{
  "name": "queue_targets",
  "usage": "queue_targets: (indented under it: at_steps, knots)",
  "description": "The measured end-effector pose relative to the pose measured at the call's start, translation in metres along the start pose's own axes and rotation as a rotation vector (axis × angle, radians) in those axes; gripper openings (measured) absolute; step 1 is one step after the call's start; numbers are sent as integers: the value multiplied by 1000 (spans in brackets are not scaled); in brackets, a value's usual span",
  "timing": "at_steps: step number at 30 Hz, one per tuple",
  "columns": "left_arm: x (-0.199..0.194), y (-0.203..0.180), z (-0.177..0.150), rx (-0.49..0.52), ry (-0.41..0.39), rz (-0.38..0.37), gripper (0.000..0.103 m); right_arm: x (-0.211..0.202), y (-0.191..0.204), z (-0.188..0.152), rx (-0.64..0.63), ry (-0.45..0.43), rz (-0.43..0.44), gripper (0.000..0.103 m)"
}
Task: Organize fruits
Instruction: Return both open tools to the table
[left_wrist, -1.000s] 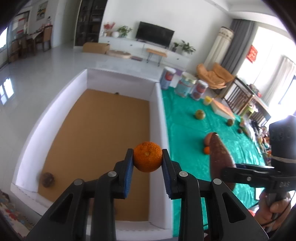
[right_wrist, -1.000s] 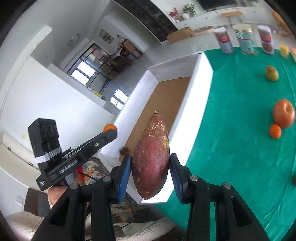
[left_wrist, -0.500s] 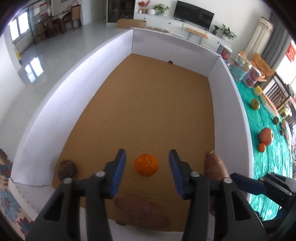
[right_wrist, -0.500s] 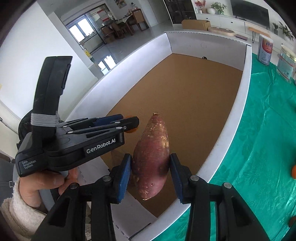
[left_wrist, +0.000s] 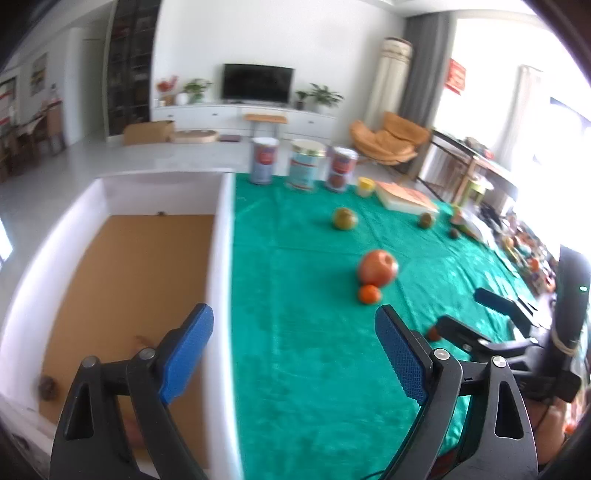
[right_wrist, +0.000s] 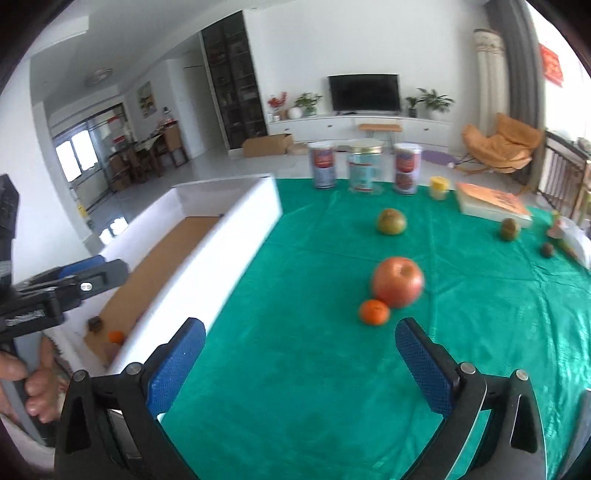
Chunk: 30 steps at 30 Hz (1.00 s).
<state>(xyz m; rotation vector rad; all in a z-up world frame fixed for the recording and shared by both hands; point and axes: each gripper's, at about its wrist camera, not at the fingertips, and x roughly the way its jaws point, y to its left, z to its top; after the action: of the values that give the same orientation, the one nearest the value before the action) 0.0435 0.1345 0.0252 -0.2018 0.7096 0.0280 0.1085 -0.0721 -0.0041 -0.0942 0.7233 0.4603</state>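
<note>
Plainly, both tongs stood wide and empty; the left tongs (left_wrist: 293, 354) hung over the white wall of the box (left_wrist: 220, 258), and the right tongs (right_wrist: 300, 367) over the green cloth (right_wrist: 295, 387) of the counter, with the box off to their left. The fruit not yet sorted lay ahead of the right tongs: a small orange (right_wrist: 374, 312) touching a red apple (right_wrist: 397, 281), a greenish fruit (right_wrist: 391, 221) farther ahead, and two small dark fruits (right_wrist: 510, 229) far ahead to the right.

The likeliest slip, I judged, lay in that touching pair; a pad closing on the orange could nudge the apple and set it rolling over the cloth; the round apple might also squirt from flat pads if gripped off-centre; the two tongs, near one another, could collide over the same fruit.

Both views were blurred; inside the box only another orange (right_wrist: 116, 336) and a dark round thing (right_wrist: 95, 325) showed clearly in the right view; the box's near corner was hidden behind the left tongs; the items at the far right edge could not be made out.
</note>
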Motion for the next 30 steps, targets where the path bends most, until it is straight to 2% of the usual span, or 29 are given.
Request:
queue_targets:
  at_steps: [2, 4, 7, 10, 16, 17, 19, 22, 30]
  knots:
    - [26, -34, -7, 51, 45, -69, 91, 2, -45, -20, 50, 30, -146, 102]
    - [58, -59, -16, 86, 78, -83, 91, 11, -89, -32, 107, 79, -243, 102]
    - [112, -77, -31, 119, 135, -25, 91, 19, -146, -41, 169, 144, -325, 102]
    - [149, -81, -42, 151, 154, 46, 91, 29, -177, -52, 195, 168, -375, 102]
    - [190, -73, -52, 146, 156, 129, 91, 63, -210, -55, 256, 190, -371, 102]
    - [194, -72, -53, 142, 187, 138, 91, 67, -213, -55, 259, 187, -377, 102]
    - [196, -67, -51, 112, 191, 139, 92, 71, -220, -57, 294, 208, -365, 102]
    - [198, -63, -50, 100, 199, 148, 96, 69, -227, -59, 332, 191, -345, 103]
    - [203, -65, -48, 99, 210, 158, 101, 74, -222, -58, 306, 210, -363, 103]
